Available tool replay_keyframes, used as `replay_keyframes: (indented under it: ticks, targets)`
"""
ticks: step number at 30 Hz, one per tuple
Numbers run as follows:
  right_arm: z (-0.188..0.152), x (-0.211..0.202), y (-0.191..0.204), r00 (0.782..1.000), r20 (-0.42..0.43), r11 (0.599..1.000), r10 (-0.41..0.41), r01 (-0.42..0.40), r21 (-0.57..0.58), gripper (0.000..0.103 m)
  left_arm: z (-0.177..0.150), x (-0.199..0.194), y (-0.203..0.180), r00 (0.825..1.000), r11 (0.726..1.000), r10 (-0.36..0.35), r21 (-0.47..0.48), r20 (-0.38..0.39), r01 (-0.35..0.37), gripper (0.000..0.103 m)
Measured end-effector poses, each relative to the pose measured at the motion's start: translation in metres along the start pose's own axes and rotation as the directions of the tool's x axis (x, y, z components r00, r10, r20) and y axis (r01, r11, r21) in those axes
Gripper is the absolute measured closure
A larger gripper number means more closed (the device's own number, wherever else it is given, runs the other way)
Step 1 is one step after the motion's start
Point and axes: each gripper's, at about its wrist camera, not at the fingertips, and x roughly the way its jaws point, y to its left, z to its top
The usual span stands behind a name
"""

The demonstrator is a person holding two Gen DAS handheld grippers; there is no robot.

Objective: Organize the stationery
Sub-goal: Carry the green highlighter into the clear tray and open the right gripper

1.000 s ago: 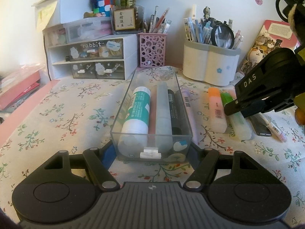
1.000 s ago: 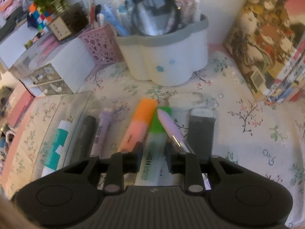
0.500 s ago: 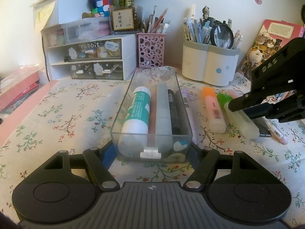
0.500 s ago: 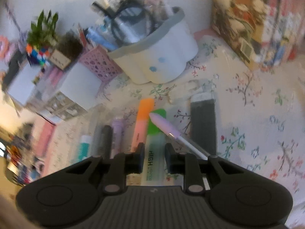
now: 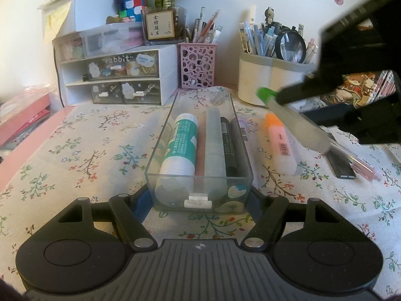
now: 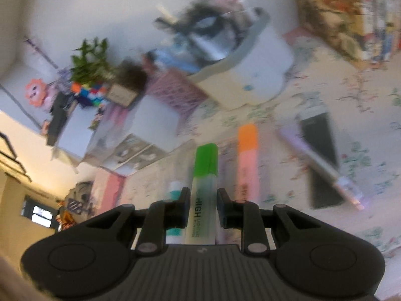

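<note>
A: How many highlighters?
B: Two. Right gripper (image 6: pixel 202 209) clamps the green highlighter (image 6: pixel 203 175) above the tablecloth (image 5: pixel 82 155); the orange one (image 5: pixel 280 143) lies beside the tray (image 5: pixel 200 195).
A: The left gripper (image 5: pixel 200 200)?
B: Clamped on that tray's near end; four items inside.

Readable markings: "rabbit" in pale letters on the clear front of the upper drawer of the white drawer unit (image 5: pixel 110 75); "HIGH" in dark green capitals down the barrel of the green highlighter (image 6: pixel 201 195), with a smaller line beside it, apparently "LIGHTER", blurred. Brush characters on the framed card (image 5: pixel 160 25), print on the teal glue stick (image 5: pixel 181 145) and the orange highlighter's (image 5: pixel 282 145) barcode label are too small to read.
</note>
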Motion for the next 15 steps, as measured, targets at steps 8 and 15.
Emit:
replay_keyframes:
  ticks: [8,15]
  targets:
    - [-0.005,0.018,0.029,0.999,-0.051,0.998,0.008,-0.011,-0.065,0.082,-0.001,0.000,0.000,1.000,1.000,-0.002,-0.001,0.001,0.002,0.031]
    - [-0.004,0.033,0.042,0.998,-0.045,0.996,-0.035,0.031,-0.089,0.082,-0.001,0.000,0.000,1.000,1.000,-0.003,0.000,0.001,0.003,0.031]
